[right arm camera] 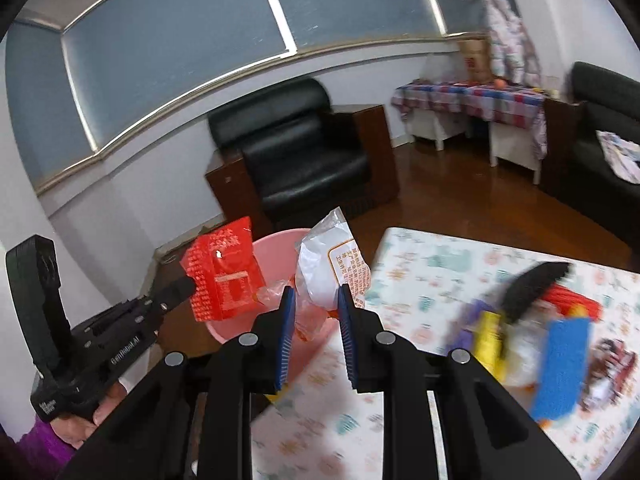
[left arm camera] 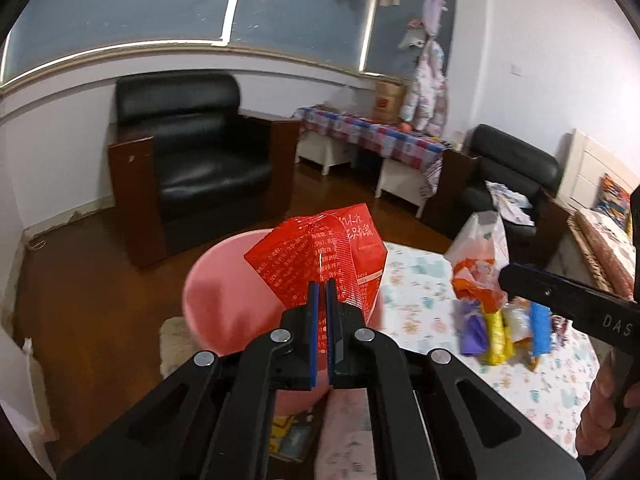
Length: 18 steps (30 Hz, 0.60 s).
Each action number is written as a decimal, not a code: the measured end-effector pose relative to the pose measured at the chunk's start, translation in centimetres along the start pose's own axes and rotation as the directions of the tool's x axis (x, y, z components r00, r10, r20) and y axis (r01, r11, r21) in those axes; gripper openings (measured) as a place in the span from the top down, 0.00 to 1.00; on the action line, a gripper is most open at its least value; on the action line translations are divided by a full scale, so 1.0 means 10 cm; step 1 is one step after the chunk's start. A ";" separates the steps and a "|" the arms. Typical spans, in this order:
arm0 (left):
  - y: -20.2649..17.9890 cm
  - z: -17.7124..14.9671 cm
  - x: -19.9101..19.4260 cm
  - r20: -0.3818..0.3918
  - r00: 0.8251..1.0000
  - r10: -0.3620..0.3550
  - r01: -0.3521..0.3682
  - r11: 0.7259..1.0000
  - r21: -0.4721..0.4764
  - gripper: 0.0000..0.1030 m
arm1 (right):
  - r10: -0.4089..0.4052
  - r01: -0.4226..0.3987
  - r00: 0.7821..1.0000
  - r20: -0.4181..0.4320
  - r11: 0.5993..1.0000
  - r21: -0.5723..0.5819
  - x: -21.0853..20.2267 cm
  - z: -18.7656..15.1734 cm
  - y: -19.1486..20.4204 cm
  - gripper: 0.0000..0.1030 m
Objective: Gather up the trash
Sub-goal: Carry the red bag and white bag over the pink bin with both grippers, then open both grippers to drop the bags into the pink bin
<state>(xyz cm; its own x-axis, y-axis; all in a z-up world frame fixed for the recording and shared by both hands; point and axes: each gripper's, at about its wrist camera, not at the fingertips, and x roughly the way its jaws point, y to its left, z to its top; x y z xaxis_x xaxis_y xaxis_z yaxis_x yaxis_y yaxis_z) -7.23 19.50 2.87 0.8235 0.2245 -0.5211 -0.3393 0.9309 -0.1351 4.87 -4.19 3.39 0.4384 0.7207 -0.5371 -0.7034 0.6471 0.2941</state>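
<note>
My left gripper [left arm camera: 322, 285] is shut on a red snack wrapper [left arm camera: 320, 256] and holds it over a pink bin [left arm camera: 224, 300]. The same wrapper [right arm camera: 224, 276] and the left gripper [right arm camera: 190, 282] show at the left of the right wrist view, beside the bin [right arm camera: 276, 242]. My right gripper [right arm camera: 316, 292] holds a white and orange plastic bag [right arm camera: 328, 268] between its blue pads, jaws part way apart, at the bin's rim. A pile of wrappers [left arm camera: 500, 320] lies on the patterned table [left arm camera: 420, 280]; it also shows blurred in the right wrist view [right arm camera: 532, 340].
A black armchair [left arm camera: 192, 148] stands behind the bin on the wooden floor. A low table with a checked cloth [left arm camera: 372, 136] and a second black sofa [left arm camera: 512, 176] stand at the back right. A white plastic bag [left arm camera: 484, 236] sits at the table's far edge.
</note>
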 end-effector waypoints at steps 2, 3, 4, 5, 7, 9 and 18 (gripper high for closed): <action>0.08 -0.01 0.06 -0.013 1.000 0.021 -0.021 1.000 -0.003 0.97 | 0.024 -0.024 1.000 -0.017 1.000 -0.017 0.19 0.04 0.14 0.79; 0.12 -0.01 0.10 -0.021 0.999 0.032 -0.032 0.999 -0.002 0.97 | 0.033 -0.033 0.999 -0.025 0.999 -0.026 0.27 0.05 0.19 0.79; 0.13 -0.02 0.13 -0.027 0.999 0.037 -0.037 0.999 -0.001 0.97 | 0.038 -0.040 0.999 -0.036 0.999 -0.033 0.35 0.06 0.22 0.79; 0.14 -0.02 0.19 -0.036 0.998 0.043 -0.044 0.999 -0.002 0.97 | 0.042 -0.044 0.998 -0.047 0.998 -0.042 0.48 0.06 0.29 0.79; 0.19 0.00 0.28 -0.053 0.997 0.053 -0.053 0.999 -0.005 0.97 | 0.044 -0.047 0.997 -0.066 0.998 -0.049 0.64 0.06 0.35 0.79; 0.23 0.00 0.33 -0.063 0.996 0.056 -0.057 0.998 -0.006 0.97 | 0.046 -0.050 0.995 -0.093 0.998 -0.038 0.83 0.05 0.39 0.79; 0.37 -0.01 0.44 -0.074 0.996 0.055 -0.057 0.998 -0.025 0.97 | 0.054 -0.056 0.985 -0.161 0.998 -0.010 1.29 -0.02 0.35 0.69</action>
<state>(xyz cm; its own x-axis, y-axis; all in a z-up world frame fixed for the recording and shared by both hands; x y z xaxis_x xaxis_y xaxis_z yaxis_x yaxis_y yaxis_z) -4.87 23.86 -0.06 0.7680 0.2533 -0.5883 -0.3966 0.9093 -0.1262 7.93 7.29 -2.65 0.3038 0.7052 -0.6406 -0.7324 0.6029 0.3164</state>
